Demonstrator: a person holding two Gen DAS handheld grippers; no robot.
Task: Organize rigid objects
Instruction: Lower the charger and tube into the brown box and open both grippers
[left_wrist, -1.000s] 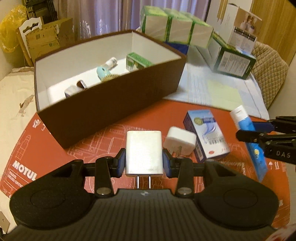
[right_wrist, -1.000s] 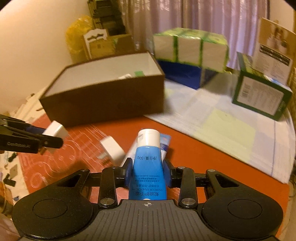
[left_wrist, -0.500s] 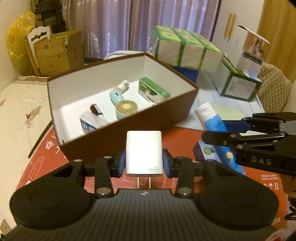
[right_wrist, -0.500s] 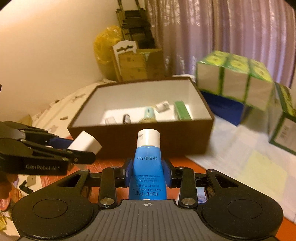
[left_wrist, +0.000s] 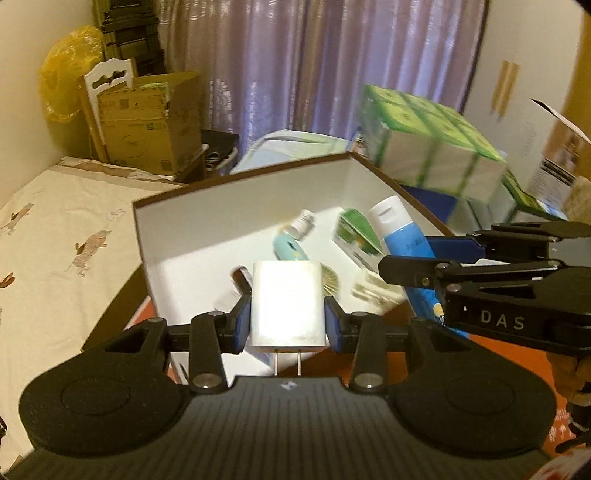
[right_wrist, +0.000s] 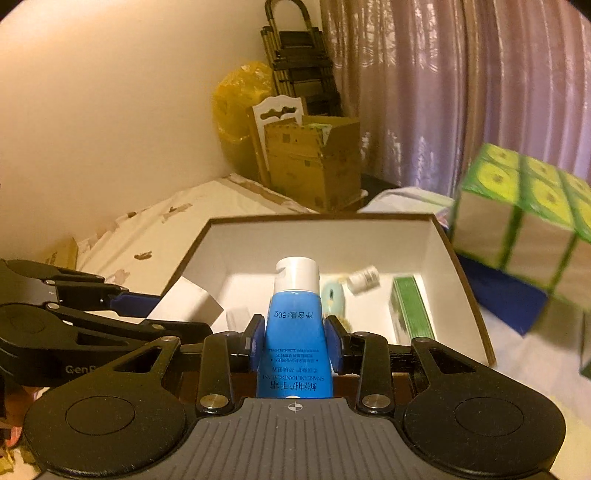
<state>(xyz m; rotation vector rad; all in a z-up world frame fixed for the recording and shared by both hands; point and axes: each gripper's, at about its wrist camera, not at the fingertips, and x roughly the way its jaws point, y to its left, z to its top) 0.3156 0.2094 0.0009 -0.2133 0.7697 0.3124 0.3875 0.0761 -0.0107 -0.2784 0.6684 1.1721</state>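
Note:
My left gripper (left_wrist: 288, 325) is shut on a white charger plug (left_wrist: 287, 306), prongs toward the camera, held over the near part of the brown box (left_wrist: 236, 173) with the white inside. My right gripper (right_wrist: 294, 341) is shut on a blue hand cream tube (right_wrist: 295, 332) with a white cap, also over the box (right_wrist: 476, 317). Each gripper shows in the other's view: the tube (left_wrist: 402, 236) at right, the charger (right_wrist: 186, 304) at left. In the box lie a green carton (right_wrist: 410, 314), a teal mini fan (right_wrist: 334, 297) and a small white bottle (right_wrist: 364, 278).
A stack of green tissue packs (left_wrist: 432, 147) stands right of the box. A cardboard carton (left_wrist: 147, 118) and a yellow bag (left_wrist: 62, 88) stand at the back left. A cream printed cloth (left_wrist: 55, 240) lies left. The red mat (left_wrist: 506, 354) shows below right.
Both grippers have lifted from the red mat and moved forward over the box, each still holding its object. The box now fills the middle of both views.

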